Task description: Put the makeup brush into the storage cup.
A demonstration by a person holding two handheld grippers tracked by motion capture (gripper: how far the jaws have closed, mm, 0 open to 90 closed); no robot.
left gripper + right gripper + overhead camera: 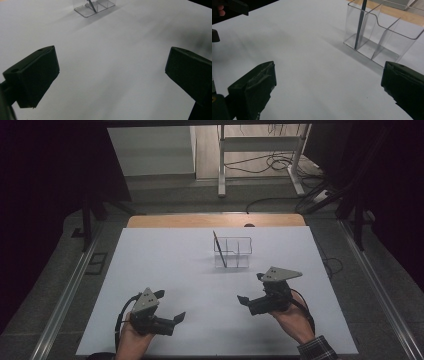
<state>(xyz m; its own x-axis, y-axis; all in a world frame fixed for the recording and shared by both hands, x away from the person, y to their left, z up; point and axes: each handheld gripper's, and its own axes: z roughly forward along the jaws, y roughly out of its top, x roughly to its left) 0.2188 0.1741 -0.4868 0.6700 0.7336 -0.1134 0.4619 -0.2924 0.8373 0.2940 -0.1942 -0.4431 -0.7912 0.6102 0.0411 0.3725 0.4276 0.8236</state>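
White table [165,270]: one organizer [233,253], one pencil [219,249].

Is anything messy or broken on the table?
Nothing stands out. The clear organizer stands upright on the white table, with one pencil leaning in its left compartment. Both the left gripper and right gripper are open and hold nothing.

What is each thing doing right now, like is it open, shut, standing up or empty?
Left gripper: open, holding nothing, above the white table.
Right gripper: open, holding nothing.
Clear organizer: upright on the table, its right-hand compartments empty.
Pen: standing tilted in the organizer's left end compartment.
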